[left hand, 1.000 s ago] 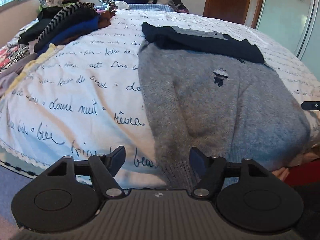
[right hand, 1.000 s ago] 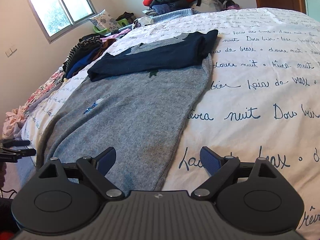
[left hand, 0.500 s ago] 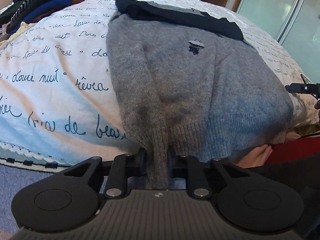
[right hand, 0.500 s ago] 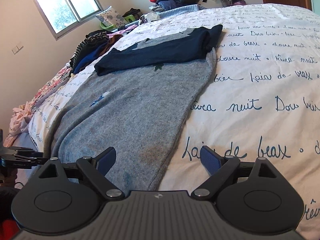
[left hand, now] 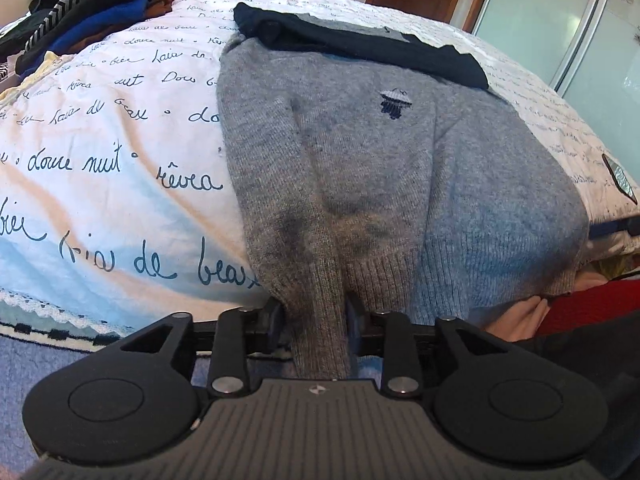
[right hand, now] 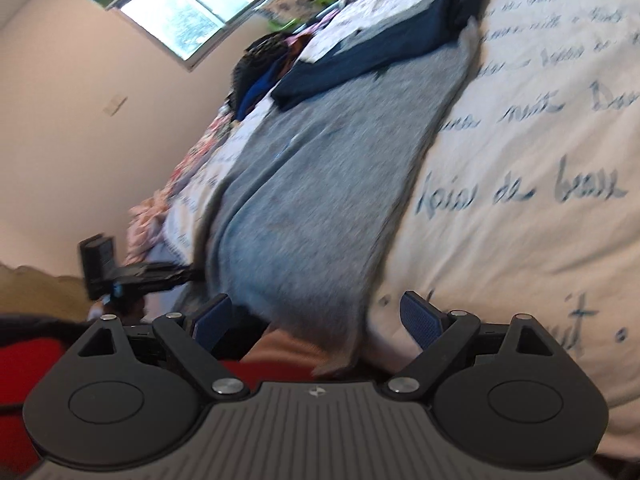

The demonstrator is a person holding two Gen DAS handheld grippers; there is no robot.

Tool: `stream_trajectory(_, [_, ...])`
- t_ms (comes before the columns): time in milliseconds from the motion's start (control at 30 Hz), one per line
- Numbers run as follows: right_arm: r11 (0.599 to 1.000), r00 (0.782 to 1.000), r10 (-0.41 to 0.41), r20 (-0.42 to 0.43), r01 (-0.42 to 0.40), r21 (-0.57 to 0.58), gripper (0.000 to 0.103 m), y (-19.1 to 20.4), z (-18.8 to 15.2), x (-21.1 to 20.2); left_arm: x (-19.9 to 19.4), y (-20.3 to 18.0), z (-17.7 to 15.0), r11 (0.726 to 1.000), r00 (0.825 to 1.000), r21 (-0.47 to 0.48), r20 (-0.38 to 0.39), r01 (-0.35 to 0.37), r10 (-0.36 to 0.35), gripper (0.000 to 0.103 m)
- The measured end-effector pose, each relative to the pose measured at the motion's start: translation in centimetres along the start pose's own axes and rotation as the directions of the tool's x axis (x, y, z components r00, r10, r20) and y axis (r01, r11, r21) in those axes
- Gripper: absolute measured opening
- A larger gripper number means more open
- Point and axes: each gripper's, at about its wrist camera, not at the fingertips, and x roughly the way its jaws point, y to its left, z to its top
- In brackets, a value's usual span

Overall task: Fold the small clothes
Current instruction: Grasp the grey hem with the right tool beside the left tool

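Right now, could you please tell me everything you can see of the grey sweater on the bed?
The grey sweater is a fuzzy knit with a ribbed hem, a small dark emblem on the chest and darker smudges low down. It lies spread flat on the bedspread, hem draping over the near edge. A dark blue garment lies across its far end. The left claw pinches a bunched fold of the hem; the right claw is open at the other hem corner.

Black left tongs (left hand: 314, 322) and right tongs (right hand: 316, 320) with silver pivot screws, blue pads (right hand: 416, 322), ribbed grey body
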Motion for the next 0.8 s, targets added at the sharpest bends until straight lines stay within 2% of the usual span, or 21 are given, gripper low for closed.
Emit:
stream_trajectory(67, [0.999,0.999,0.023,-0.025,-0.022,0.031,0.091,-0.5,-0.2,1.0,0.1,-0.1,0.1,1.000,1.000,-0.003,-0.007,0.002,-0.002,0.028])
stream_trajectory(100, [0.999,0.999,0.037,-0.033,-0.036,0.036,0.091,-0.5,-0.2,1.4,0.1,-0.2,0.2,1.000,1.000,-0.001,-0.013,0.008,-0.008,0.014])
stream_trajectory(167, [0.999,0.997,0.050,-0.055,-0.049,0.016,0.089,0.0,0.0,2.1,-0.1,-0.3,0.3,1.000,1.000,0.007,-0.028,0.007,-0.006,0.013])
stream_trajectory(200, [0.999,0.996,0.042,-0.076,-0.041,0.008,0.084,0.2,0.0,2.6,-0.3,-0.5,0.4,1.000,1.000,0.020,-0.030,0.002,-0.001,0.013])
stream_trajectory(267, [1.000,0.992,0.013,-0.127,-0.011,0.017,0.059,0.0,-0.1,3.9,-0.8,-0.6,0.4,0.999,1.000,0.040,-0.024,0.001,0.000,0.012])
stream_trajectory(300, [1.000,0.989,0.000,-0.150,0.004,0.026,0.036,-0.2,-0.2,4.5,-1.1,-0.7,0.5,0.999,1.000,0.047,-0.018,0.002,-0.001,0.012])
stream_trajectory(333, [0.999,0.986,-0.020,-0.168,0.024,0.022,0.020,-0.5,-0.6,5.2,-1.5,-0.8,0.5,0.998,1.000,0.055,-0.010,0.000,0.000,0.012])
stream_trajectory(367, [0.999,0.984,-0.030,-0.177,0.032,0.010,0.016,-0.4,-0.7,5.4,-1.9,-0.9,0.6,0.998,1.000,0.062,0.001,-0.003,0.003,0.012])
stream_trajectory(500, [0.998,0.989,-0.043,-0.143,0.036,-0.051,0.007,1.3,-0.8,4.5,-3.9,-1.0,1.6,0.999,0.997,0.053,0.072,0.008,-0.012,0.012])
stream_trajectory(633, [0.995,0.995,-0.049,-0.083,0.042,-0.090,0.006,3.1,-0.2,3.1,-5.3,-1.4,2.8,0.999,0.991,0.041,0.134,0.010,-0.015,0.012])
stream_trajectory(800, [0.994,0.998,-0.056,0.026,0.058,-0.094,0.006,3.8,1.4,1.1,-5.0,-1.8,4.2,1.000,0.988,0.023,0.155,-0.006,0.002,0.012])
